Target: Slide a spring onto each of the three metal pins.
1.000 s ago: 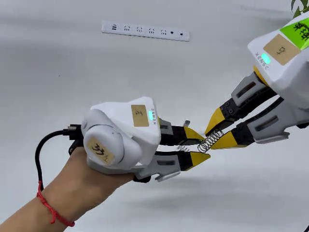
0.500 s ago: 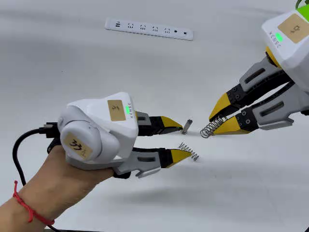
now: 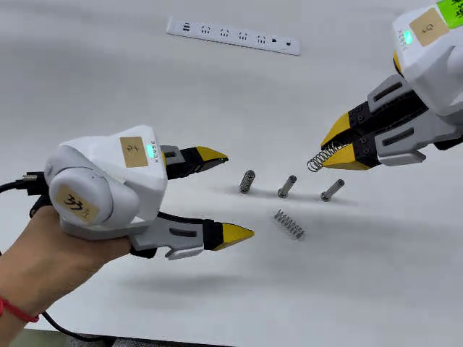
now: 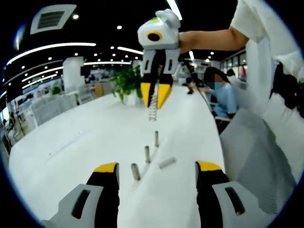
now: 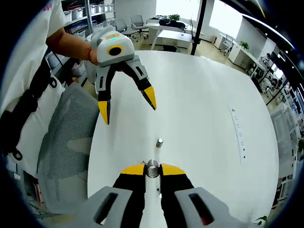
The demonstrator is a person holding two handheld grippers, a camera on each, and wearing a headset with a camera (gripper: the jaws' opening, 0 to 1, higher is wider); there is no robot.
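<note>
Right tool (image 3: pixel 327 153) gets cut off by the right edge of the head view. The back end of the spring (image 3: pixel 316 160) it's pinching vanishes between the yellow tips, so no idea how much is actually gripped. In the right gripper view you're looking at it end-on, just a ring. Left tool (image 3: pixel 235 194) is spread wide with nothing in it, lower left of the frame. Three pins sit in a row on the white counter (image 3: pixel 145 87) mid-frame. The leftmost pin (image 3: pixel 247 181) looks ribbed, like it's wearing a coil, but it's pretty small. The middle pin (image 3: pixel 286 186) and rightmost pin (image 3: pixel 332 190) look bare. The held spring sits just above the gap between those two, apart from both. A loose spring (image 3: pixel 289 224) lies just below the middle pin.
</note>
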